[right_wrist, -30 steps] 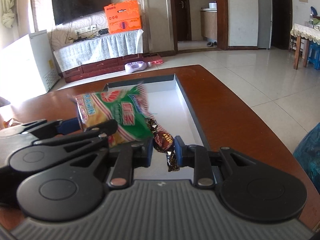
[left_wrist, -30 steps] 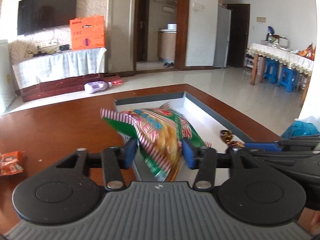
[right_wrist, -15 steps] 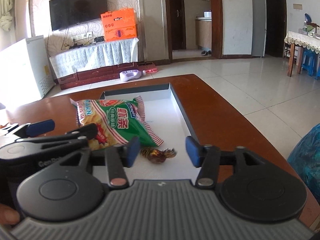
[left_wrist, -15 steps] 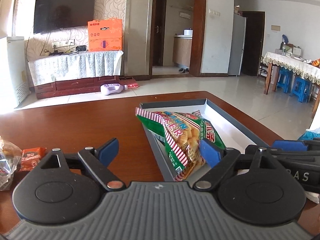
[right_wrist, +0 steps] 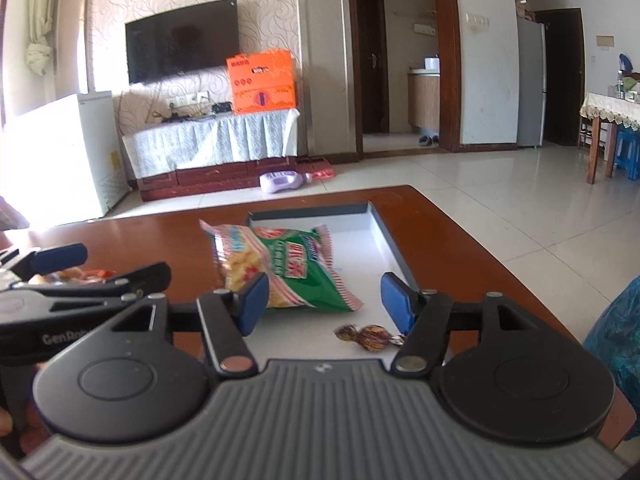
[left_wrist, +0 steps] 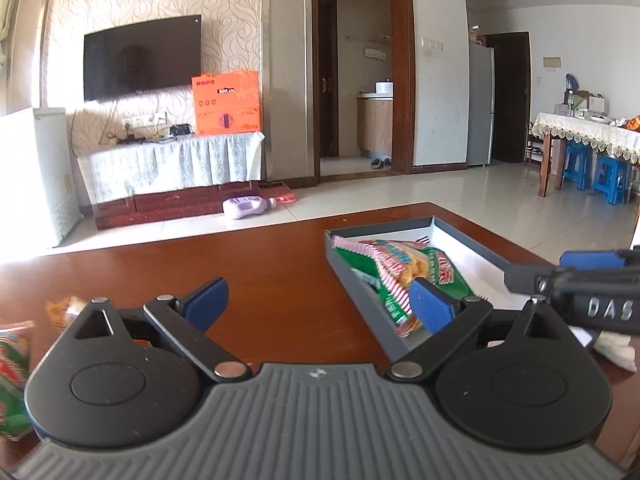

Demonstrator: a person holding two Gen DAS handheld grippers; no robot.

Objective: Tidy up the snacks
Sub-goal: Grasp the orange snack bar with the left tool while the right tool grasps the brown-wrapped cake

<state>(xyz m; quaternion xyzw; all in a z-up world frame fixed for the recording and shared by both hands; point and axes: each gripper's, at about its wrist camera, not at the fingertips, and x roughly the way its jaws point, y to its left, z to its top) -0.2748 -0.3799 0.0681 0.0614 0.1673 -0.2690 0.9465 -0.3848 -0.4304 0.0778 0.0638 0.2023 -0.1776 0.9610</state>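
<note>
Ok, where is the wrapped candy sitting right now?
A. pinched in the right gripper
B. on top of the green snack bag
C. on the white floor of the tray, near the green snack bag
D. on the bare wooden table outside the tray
C: the wrapped candy lies on the tray floor, just in front of the green snack bag, free of the right gripper, whose jaws are opening.

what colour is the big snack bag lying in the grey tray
Mainly green, with red-and-white striped ends and a yellow panel: the crinkly snack bag in the shallow grey tray. Right wrist view shows it best.
</note>
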